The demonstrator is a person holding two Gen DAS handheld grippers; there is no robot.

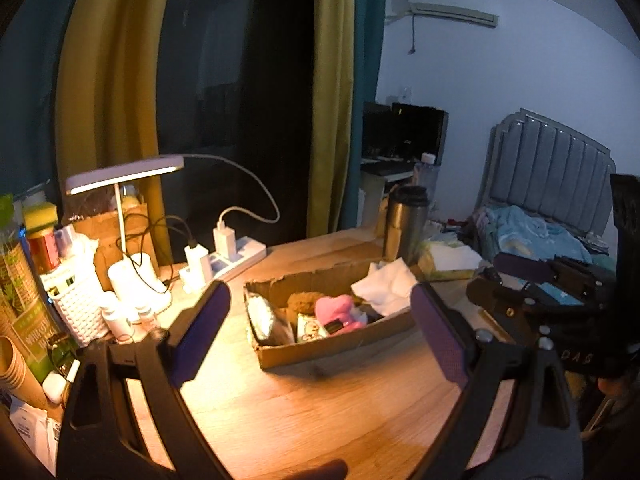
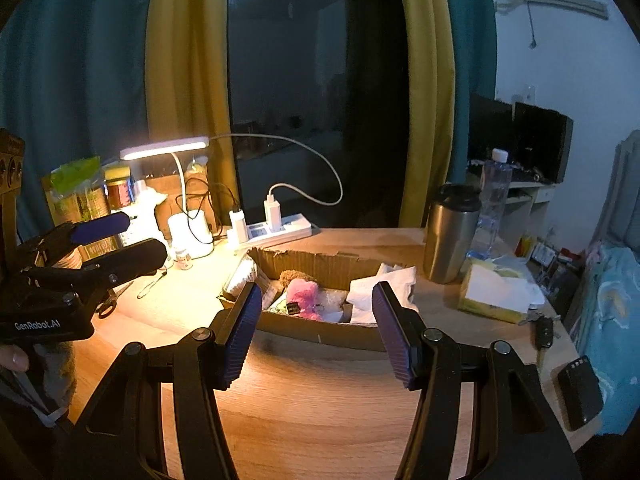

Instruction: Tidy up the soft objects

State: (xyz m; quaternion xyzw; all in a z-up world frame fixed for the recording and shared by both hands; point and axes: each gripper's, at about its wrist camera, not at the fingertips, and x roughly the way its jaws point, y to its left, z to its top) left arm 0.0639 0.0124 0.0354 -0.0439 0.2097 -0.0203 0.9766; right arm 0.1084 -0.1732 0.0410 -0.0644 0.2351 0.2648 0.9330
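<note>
Soft objects sat packed in an open cardboard box (image 1: 336,344) on the wooden surface (image 1: 320,412), lit warmly by a desk lamp (image 1: 124,176): a pink plush toy (image 1: 338,310), a brown fuzzy thing (image 1: 302,302) half buried behind it, a printed packet (image 1: 310,330) and a pale bundle (image 1: 264,320) at the box's left end, and crumpled white tissue (image 1: 386,286) spilling over the right end. What lay beneath them was hidden, and the small dark tag on the pink toy could not be read. The left hand-held gripper (image 1: 320,320) hung above the surface in front of the box with its jaws spread wide and nothing between them; the right hand-held gripper (image 2: 316,332) was likewise in the air before the box, jaws parted about half as far as they go, also empty. In the right wrist view a fingertip (image 2: 14,358) showed at the left edge under the other gripper's body. A steel tumbler (image 2: 450,234), a clear water bottle (image 2: 492,204) and a tissue pack (image 2: 500,292) stood to the right of the box, with a key fob (image 2: 544,332) and a dark case (image 2: 580,392) nearer the edge. Jars and packets at far left were cut off and blurred by the lens, and the window behind the curtains was too dark to make out
</note>
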